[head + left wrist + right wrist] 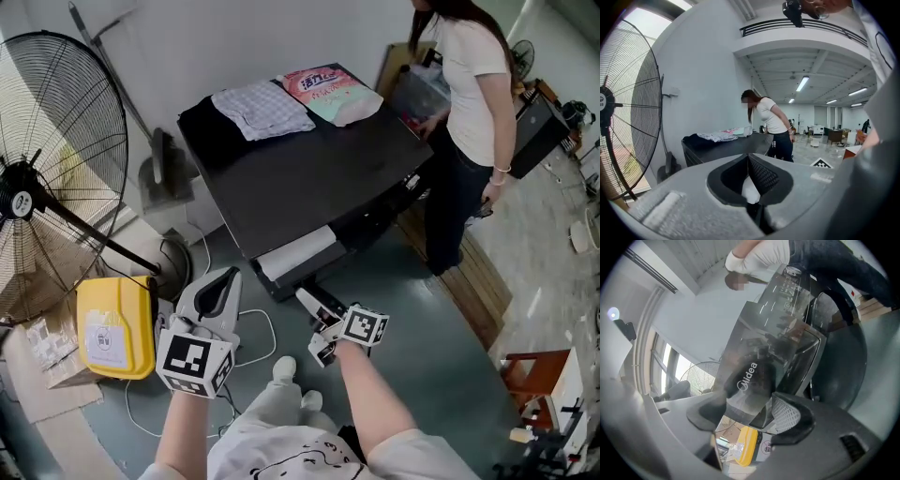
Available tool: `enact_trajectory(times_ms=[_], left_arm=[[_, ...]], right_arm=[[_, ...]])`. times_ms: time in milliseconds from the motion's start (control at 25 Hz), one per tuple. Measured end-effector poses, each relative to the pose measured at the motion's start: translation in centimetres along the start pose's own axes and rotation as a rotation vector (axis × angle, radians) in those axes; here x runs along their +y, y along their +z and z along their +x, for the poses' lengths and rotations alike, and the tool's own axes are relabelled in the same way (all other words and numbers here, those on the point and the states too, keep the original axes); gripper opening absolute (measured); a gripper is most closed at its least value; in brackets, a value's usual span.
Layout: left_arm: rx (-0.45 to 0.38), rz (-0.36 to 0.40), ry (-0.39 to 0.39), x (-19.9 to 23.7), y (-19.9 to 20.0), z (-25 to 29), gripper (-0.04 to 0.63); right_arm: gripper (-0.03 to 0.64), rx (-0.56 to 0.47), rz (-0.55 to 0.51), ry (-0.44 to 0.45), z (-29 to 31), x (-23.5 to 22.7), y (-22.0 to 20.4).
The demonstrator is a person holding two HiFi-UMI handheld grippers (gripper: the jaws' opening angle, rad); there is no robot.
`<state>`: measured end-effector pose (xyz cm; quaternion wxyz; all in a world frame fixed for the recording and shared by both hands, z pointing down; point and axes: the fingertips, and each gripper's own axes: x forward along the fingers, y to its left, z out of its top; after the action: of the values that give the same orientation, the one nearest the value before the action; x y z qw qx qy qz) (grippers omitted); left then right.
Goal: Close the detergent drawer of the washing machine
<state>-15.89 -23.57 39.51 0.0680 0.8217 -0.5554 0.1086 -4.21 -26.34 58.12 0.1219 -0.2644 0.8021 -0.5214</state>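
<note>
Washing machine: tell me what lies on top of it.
On the washing machine lie a black garment, a checked cloth partly over it, and a pink bag. Whatever sits beneath the fabrics is covered.

Plain white wall [234,37], glossy grey-green floor [412,291], large black wire-caged pedestal fan [56,178] at left, wooden pallet [478,281] at right, long fluorescent ceiling tubes [802,83] lit, bright tall window [665,357].
</note>
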Motion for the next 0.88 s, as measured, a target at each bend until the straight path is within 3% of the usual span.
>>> enact_trajectory(times_ms=[880], left_arm=[[0.001,0.005,0.012,1.8,-0.1,0.8,0.017]], right_arm=[[0.29,-0.006,-0.007,-0.003,2.8,-0.2,0.8]])
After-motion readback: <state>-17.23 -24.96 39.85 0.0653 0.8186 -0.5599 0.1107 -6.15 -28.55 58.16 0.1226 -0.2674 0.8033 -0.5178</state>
